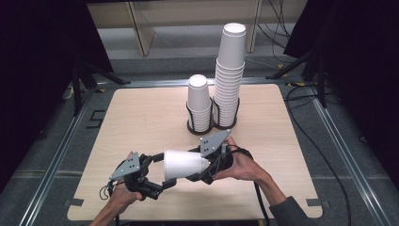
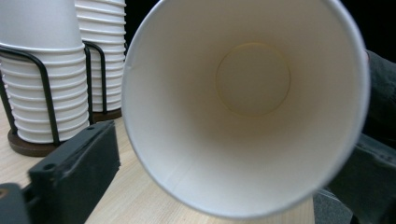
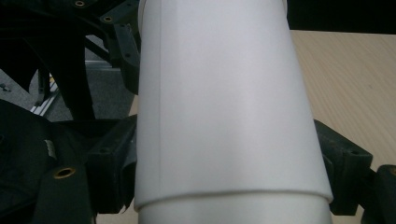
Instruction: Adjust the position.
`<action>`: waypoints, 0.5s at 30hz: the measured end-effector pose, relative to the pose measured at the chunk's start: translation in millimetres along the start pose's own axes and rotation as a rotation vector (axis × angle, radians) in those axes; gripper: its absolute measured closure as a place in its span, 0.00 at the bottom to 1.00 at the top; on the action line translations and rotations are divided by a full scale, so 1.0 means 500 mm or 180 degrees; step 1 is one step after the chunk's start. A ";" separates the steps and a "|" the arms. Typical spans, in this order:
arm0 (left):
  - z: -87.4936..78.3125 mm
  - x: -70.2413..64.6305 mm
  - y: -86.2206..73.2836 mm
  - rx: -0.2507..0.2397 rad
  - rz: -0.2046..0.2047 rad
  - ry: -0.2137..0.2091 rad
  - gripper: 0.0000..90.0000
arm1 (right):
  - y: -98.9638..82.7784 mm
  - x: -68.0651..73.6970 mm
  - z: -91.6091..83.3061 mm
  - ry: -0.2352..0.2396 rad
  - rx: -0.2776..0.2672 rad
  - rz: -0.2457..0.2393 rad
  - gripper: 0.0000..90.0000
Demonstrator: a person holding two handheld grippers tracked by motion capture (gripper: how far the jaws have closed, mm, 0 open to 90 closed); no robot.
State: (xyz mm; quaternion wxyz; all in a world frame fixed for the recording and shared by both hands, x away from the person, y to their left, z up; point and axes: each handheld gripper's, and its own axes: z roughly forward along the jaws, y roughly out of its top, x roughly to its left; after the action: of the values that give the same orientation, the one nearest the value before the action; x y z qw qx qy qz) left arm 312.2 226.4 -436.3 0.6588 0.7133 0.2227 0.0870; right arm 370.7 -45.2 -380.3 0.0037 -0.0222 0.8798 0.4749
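Observation:
A white paper cup (image 1: 186, 165) lies on its side in the air between my two grippers, above the near part of the wooden table (image 1: 141, 117). My right gripper (image 1: 202, 165) is shut on its narrow base end; black fingers (image 3: 107, 163) press on both flanks of the cup (image 3: 224, 107). My left gripper (image 1: 157, 172) stands open around the cup's mouth. The open mouth and pale inside of the cup (image 2: 252, 116) face the left gripper view, with one finger (image 2: 79, 163) just beside the rim. The other finger is hidden behind the cup.
Two stacks of upside-down white cups stand in a black wire holder (image 1: 211, 126) at the table's far middle: a short stack (image 1: 198, 101) and a tall stack (image 1: 230, 70). Cables run along the floor at the right. A wooden frame stands beyond the table.

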 end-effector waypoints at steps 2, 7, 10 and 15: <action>0.001 -0.001 0.001 -0.0015 0.0033 -0.0022 0.00 | 0.000 0.003 0.004 0.0064 -0.0013 0.0041 0.25; 0.007 -0.006 0.000 -0.0045 0.0000 -0.0048 0.03 | -0.004 0.003 0.016 0.0138 -0.0002 0.0076 0.25; 0.005 -0.006 0.000 -0.0091 -0.0003 -0.0102 0.00 | -0.007 0.002 0.020 0.0178 -0.0028 0.0093 0.25; 0.001 -0.001 0.002 -0.0188 -0.0089 -0.0135 0.04 | -0.009 0.000 0.022 0.0173 -0.0047 0.0052 0.25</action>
State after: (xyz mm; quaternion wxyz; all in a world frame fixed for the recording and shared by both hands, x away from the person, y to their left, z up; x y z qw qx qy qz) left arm 311.9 225.8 -435.2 0.6854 0.6920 0.2159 0.0692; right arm 370.5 -38.3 -390.2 -0.0242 -0.0280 0.8761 0.4806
